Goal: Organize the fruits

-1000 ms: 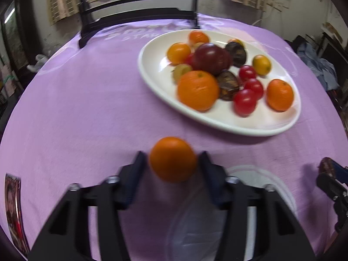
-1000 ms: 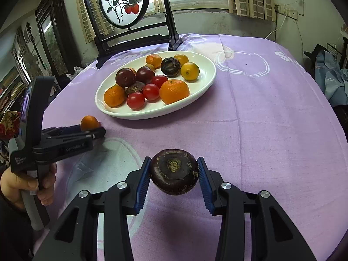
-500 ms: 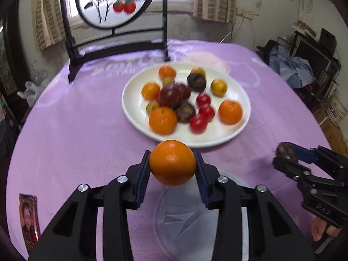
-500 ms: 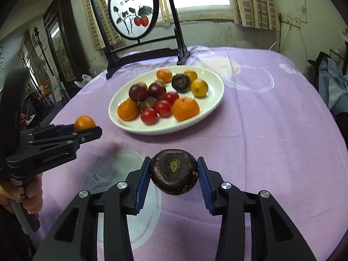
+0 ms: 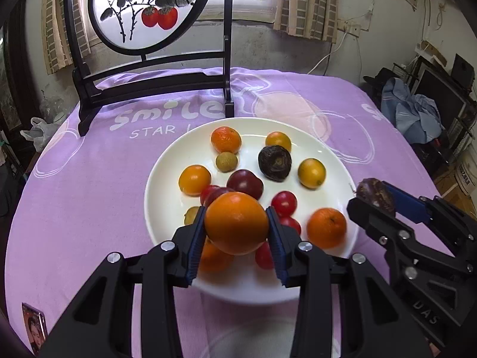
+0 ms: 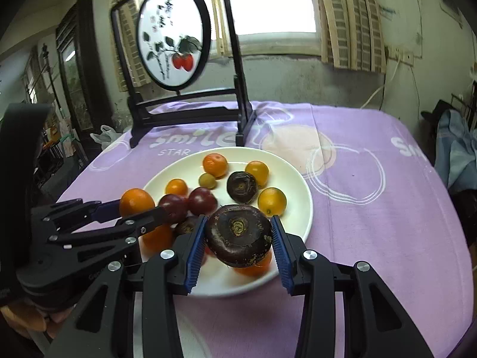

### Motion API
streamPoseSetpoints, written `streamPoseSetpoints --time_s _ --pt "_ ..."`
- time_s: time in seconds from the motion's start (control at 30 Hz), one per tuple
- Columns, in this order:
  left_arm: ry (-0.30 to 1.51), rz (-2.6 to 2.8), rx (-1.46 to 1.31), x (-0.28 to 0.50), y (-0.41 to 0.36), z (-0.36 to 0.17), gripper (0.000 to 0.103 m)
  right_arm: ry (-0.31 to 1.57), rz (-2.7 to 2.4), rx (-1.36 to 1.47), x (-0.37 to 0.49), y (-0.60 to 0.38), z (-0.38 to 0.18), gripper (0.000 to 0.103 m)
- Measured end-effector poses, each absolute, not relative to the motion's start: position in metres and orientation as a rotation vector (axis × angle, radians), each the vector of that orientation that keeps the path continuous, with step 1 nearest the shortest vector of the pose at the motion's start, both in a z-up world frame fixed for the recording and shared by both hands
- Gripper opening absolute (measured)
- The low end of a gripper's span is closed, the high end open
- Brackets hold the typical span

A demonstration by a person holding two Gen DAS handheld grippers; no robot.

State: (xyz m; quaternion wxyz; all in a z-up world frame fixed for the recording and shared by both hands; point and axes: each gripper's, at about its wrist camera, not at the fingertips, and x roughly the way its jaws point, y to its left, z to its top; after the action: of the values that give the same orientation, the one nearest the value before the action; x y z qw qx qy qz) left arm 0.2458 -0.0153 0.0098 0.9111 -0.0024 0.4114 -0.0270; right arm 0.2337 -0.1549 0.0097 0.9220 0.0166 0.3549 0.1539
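While both tools hang above the near edge of the white plate [image 5: 155, 185], the left gripper [image 5: 237, 238] has its blue-padded fingers [image 5: 195, 247] clenched on a round orange [image 5: 237, 223], held clear of the fruit below. On the left part of the plate lie a small orange-yellow fruit [image 5: 194, 179] and, a little farther back, a pale green-brown one [image 5: 227, 162], with a mandarin [image 5: 226, 139] at the far side. Toward the middle sit dark red plums [image 5: 246, 182] and a wrinkled dark purple fruit [image 5: 274, 163], red cherry tomatoes [image 5: 284, 203] nearer. To the right are two yellow fruits [image 5: 311, 173] and another mandarin [image 5: 326, 228] near the rim. Just right of the left tool, the right gripper [image 6: 238, 249] grasps a dark purple, flattened fruit [image 6: 238, 240] between its fingers [image 6: 281, 256], stem scar facing the camera. The plate rests on a desk under a purple cloth [image 5: 89, 179], and a black-framed round painted screen [image 5: 140, 9] stands at the far side
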Motion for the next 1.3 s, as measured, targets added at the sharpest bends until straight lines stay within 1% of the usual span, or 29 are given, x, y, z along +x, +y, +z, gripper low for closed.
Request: streamPoseSetpoints --time_s 0.13,0.27,0.37,0.43,0.47,0.5,0.67,0.73,0.8,0.93,0.97,1.03,1.1,1.13,1.17,1.2,1.23,1.3 --pt "0.86 -0.056 -0.002 0.263 -0.02 0.0 0.038 0.759 0.304 0.035 0.258 -0.154 -0.004 0.043" --pt "0.825 -0.03 0.026 0.271 -0.026 0.001 0.038 0.794 0.296 0.065 0.279 -0.158 -0.013 0.043" --pt "0.81 -0.024 -0.002 0.278 -0.025 0.003 0.039 0.833 0.305 0.117 0.291 -0.162 -0.018 0.045" --pt "0.797 0.008 0.002 0.281 -0.026 0.004 0.051 0.839 0.29 0.135 0.295 -0.166 -0.021 0.045" --pt "0.787 0.036 0.006 0.282 -0.025 0.005 0.06 0.838 0.283 0.147 0.296 -0.168 -0.021 0.045" --pt "0.778 0.046 0.004 0.282 -0.024 0.006 0.064 0.842 0.287 0.159 0.296 -0.17 -0.022 0.048" --pt "0.753 0.044 0.016 0.275 -0.023 0.013 0.064 0.83 0.288 0.155 0.288 -0.174 -0.018 0.049" --pt "0.746 0.043 0.02 0.271 -0.023 0.017 0.068 0.823 0.288 0.152 0.283 -0.177 -0.016 0.05" --pt "0.738 0.042 0.019 0.265 -0.023 0.021 0.07 0.816 0.286 0.15 0.277 -0.178 -0.013 0.055" --pt "0.736 0.038 0.014 0.253 -0.022 0.027 0.07 0.806 0.279 0.126 0.261 -0.179 -0.006 0.058" --pt "0.736 0.038 0.01 0.249 -0.022 0.029 0.071 0.804 0.273 0.121 0.256 -0.179 -0.005 0.061" --pt "0.735 0.032 0.003 0.241 -0.02 0.031 0.074 0.806 0.263 0.108 0.247 -0.18 -0.003 0.063" --pt "0.737 0.033 -0.004 0.23 -0.018 0.032 0.08 0.816 0.26 0.097 0.236 -0.18 -0.002 0.065" --pt "0.738 0.032 -0.009 0.224 -0.017 0.032 0.081 0.825 0.258 0.091 0.23 -0.18 -0.003 0.067" --pt "0.742 0.026 -0.015 0.216 -0.015 0.031 0.084 0.826 0.254 0.086 0.223 -0.181 -0.004 0.079" --pt "0.745 0.024 -0.02 0.209 -0.013 0.03 0.085 0.82 0.253 0.083 0.215 -0.181 -0.004 0.084" --pt "0.748 0.024 -0.026 0.2 -0.011 0.029 0.086 0.814 0.253 0.074 0.208 -0.18 -0.004 0.084" --pt "0.757 0.032 -0.033 0.186 -0.009 0.027 0.091 0.81 0.249 0.033 0.192 -0.178 -0.005 0.085"
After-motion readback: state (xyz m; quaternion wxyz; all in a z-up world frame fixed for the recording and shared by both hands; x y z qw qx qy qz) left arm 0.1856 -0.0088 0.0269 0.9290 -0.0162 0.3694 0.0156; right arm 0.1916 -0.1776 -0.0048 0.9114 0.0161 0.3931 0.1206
